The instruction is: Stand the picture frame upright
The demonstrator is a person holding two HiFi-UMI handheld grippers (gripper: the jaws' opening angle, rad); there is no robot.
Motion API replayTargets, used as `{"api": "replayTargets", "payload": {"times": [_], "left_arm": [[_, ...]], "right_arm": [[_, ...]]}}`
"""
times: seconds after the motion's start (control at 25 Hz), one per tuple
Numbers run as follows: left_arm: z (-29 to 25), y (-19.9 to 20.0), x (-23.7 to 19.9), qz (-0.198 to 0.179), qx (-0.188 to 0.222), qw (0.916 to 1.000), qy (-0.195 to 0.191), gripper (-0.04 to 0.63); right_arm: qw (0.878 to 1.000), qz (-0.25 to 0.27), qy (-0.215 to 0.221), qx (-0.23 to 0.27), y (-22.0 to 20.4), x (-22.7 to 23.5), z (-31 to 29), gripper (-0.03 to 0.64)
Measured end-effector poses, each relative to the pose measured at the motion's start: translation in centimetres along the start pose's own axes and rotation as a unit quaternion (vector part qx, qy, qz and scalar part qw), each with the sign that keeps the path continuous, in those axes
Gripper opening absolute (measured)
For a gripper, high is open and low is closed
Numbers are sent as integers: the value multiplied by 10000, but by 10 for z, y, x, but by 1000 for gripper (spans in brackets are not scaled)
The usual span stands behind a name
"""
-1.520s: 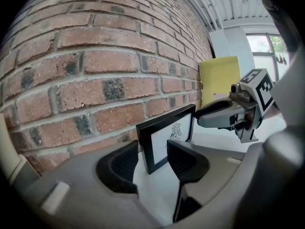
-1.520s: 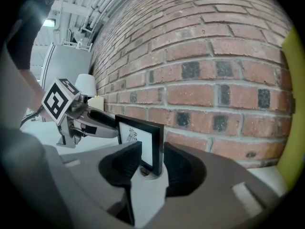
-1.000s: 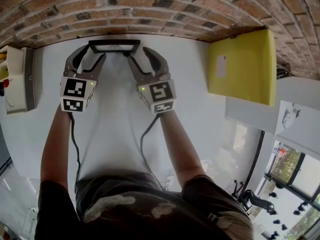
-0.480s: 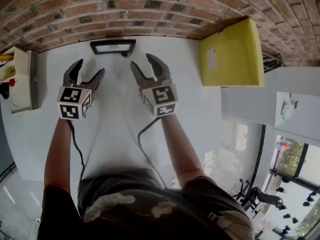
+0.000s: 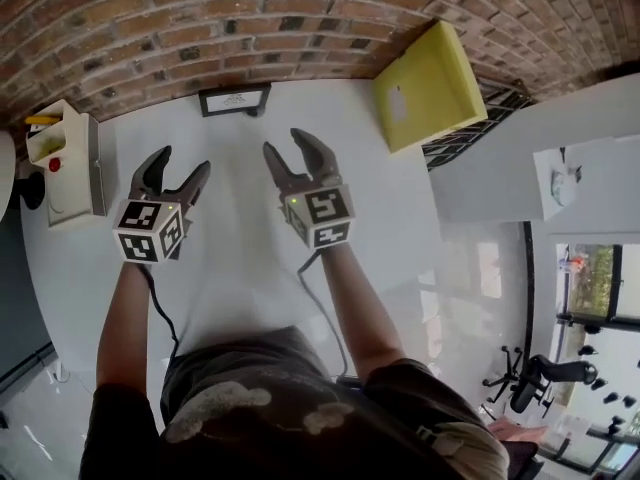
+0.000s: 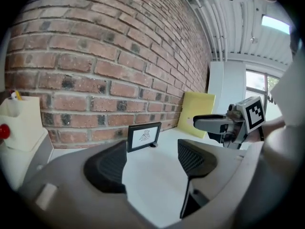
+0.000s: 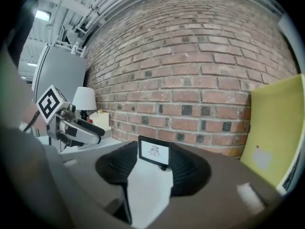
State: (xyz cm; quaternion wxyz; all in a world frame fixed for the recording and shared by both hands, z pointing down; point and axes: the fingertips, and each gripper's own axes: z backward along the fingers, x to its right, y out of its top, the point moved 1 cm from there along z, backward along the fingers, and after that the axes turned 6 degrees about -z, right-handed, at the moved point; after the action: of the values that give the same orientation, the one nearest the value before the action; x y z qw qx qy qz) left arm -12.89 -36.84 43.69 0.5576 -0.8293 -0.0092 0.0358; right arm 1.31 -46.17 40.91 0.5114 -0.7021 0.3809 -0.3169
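picture frame upright, tabletop 12 o'clock, by wall | left gripper fingers wide, just opened, empty | right gripper fingers apart, just narrowed, empty | risk: stray knock could topple frame

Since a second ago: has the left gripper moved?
Yes. The left gripper has pulled back from the picture frame at the brick wall, toward the person; bare table now separates them. Its jaws have just been opening, nothing between them.
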Motion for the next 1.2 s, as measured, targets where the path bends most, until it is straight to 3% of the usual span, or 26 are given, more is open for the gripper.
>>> {"api": "replayTargets", "payload": {"times": [0.28,0.52,0.88,1.2], "left_arm": [[52,20,11,-234,309,9988,-313,284],[98,24,14,-231,584,9968,-499,235],[171,-2,20,-260,786,9926,-892,194],[255,-19,20,-538,695,9891,-1178,70]], "right_arm": [[9960,-723,-519,121,11,-31,46,112],[9945,-678,-792,131,19,-69,80,71],[9887,-601,-1363,161,6,-136,130,15],[9867,-769,-1425,143,0,-220,163,5]]}}
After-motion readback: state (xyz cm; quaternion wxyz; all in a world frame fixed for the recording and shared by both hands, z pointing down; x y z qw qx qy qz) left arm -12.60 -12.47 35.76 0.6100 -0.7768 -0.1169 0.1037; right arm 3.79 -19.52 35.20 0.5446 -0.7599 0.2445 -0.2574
